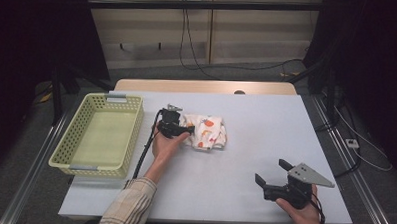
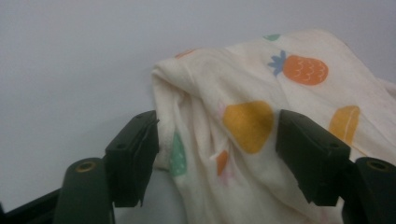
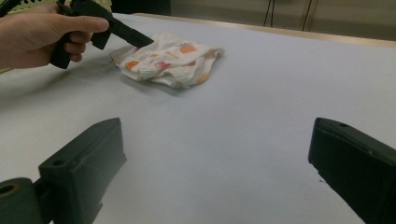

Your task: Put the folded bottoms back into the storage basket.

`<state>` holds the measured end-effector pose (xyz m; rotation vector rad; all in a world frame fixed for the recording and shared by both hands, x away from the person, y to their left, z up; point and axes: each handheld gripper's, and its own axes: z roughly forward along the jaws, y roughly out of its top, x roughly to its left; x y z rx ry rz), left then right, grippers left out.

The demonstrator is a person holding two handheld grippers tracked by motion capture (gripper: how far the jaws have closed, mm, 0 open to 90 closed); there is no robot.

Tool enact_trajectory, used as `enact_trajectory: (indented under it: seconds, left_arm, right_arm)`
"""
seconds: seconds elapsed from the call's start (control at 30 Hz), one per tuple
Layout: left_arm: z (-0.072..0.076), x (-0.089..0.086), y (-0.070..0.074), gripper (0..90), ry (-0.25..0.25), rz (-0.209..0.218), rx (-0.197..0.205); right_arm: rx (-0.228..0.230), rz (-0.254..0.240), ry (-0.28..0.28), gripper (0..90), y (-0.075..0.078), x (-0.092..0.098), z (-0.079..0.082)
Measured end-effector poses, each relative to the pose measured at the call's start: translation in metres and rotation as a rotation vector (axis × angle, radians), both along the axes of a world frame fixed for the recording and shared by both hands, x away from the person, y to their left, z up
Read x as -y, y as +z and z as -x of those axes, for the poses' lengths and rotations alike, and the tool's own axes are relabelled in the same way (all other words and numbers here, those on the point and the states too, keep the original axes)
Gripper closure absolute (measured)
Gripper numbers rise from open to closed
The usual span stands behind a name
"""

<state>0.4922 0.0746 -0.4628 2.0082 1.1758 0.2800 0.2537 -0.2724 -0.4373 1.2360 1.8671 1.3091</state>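
The cloth, cream with orange and yellow fruit prints, lies bunched on the white table a little left of the middle, and the left gripper is right at its left edge, the hand wrapped round the black body. From the left gripper view the jaws straddle a raised fold of the cloth: the left jaw sits just at the fold's edge and the right jaw stands against the printed cloth, partly closed round it, but whether the pads actually press on the fabric I cannot tell. Just left of that hand sits the yellow basket, its right wall near the gripper, so room on that side is tight. To the right of the cloth the tabletop runs bare all the way to its right edge, and there is bare surface in front of it too. The right gripper rests low near the front right corner, well apart from the cloth, jaws spread wide with nothing between them; in the right gripper view only bare table lies between the two black jaws, with the cloth and the left hand farther off. The underside of the cloth is hidden, and its lower part is cut off at the frame bottom in the left gripper view. The basket's front left corner hangs past the table edge.
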Motion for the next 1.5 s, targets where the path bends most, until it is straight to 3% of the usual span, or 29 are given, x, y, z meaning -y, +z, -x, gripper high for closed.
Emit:
enact_trajectory:
  seconds: [0.27, 0.37, 0.5, 0.9, 1.0, 1.33, 1.5]
  left_arm:
    - [0.0003, 0.0029, -0.0029, 37.8, -0.004, -0.019, 0.016]
    - [0.0012, 0.0041, -0.0027, 46.0, 0.007, -0.066, 0.041]
    - [0.0022, 0.0049, -0.0025, 51.5, 0.000, -0.072, 0.043]
    - [0.0025, 0.0055, -0.0027, 77.6, -0.032, 0.000, -0.008]
    - [0.0035, 0.0079, -0.0024, 81.3, -0.031, -0.008, 0.000]
    - [0.0032, 0.0026, -0.0013, 82.8, -0.025, 0.046, -0.034]
    - [0.0044, 0.0006, 0.0033, 82.8, -0.023, 0.074, -0.025]
  right_arm:
    - [-0.001, -0.001, 0.003, 3.3, -0.0003, 0.0001, -0.0004]
    - [-0.001, 0.005, 0.007, 3.3, -0.0004, -0.0004, -0.0003]
    - [-0.001, 0.004, 0.007, 3.3, -0.0004, -0.0003, -0.0002]
    - [-0.004, 0.006, 0.005, 3.5, -0.0008, -0.0005, -0.0008]
    - [-0.004, 0.007, 0.008, 3.5, -0.0007, -0.0003, -0.0006]
    - [-0.005, -0.004, 0.007, 3.5, -0.0004, 0.0008, -0.0005]
    - [-0.003, -0.001, 0.004, 3.6, -0.0002, 0.0007, -0.0002]
